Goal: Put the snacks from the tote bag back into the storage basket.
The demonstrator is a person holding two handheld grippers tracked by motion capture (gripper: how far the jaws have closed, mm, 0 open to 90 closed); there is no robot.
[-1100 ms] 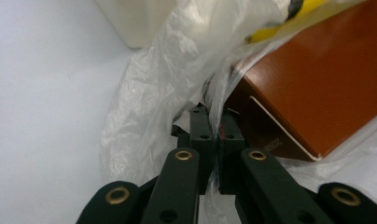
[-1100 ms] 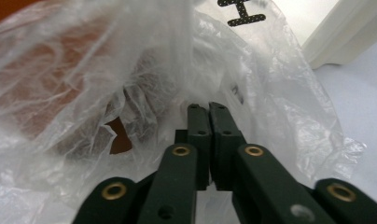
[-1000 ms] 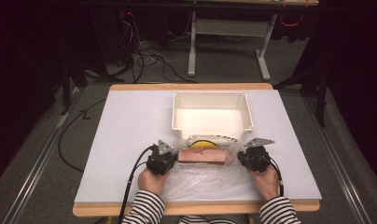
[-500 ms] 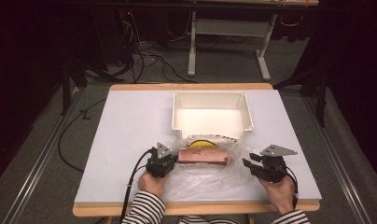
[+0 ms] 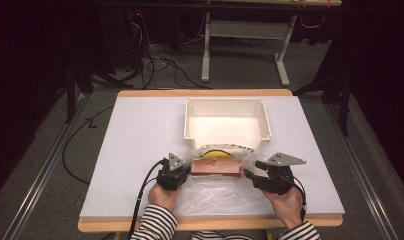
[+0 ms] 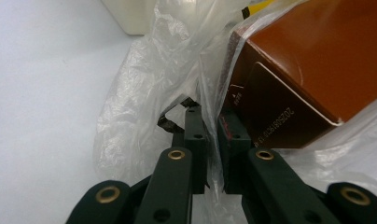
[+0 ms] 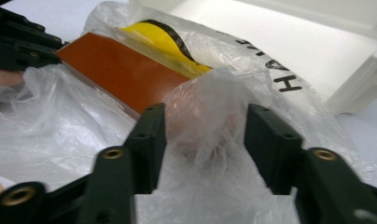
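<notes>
A brown box [image 5: 216, 167] lies in a clear plastic bag [image 5: 215, 192] on the white table, just in front of a white bin [image 5: 225, 122]. A yellow item [image 7: 163, 42] sits in the bag behind the box. My left gripper [image 5: 186, 171] is at the box's left end; in the left gripper view the left gripper [image 6: 210, 119] is shut on a fold of the bag [image 6: 149, 84], beside the box [image 6: 308, 70]. My right gripper [image 5: 254, 171] is off the box's right end. Its jaws have just been opening; the right gripper [image 7: 205, 121] stands open, with loose bag film [image 7: 200, 140] between the jaws.
The white bin [image 7: 317, 42] is open-topped and looks empty, directly behind the bag. The white table [image 5: 135, 145] has bare surface to the left and right of the bag. Cables and a desk frame [image 5: 240, 45] lie on the floor beyond the table.
The right gripper has moved right and up, away from the box's end, and its jaws have opened, releasing the bag film. The left gripper has stayed in place.
</notes>
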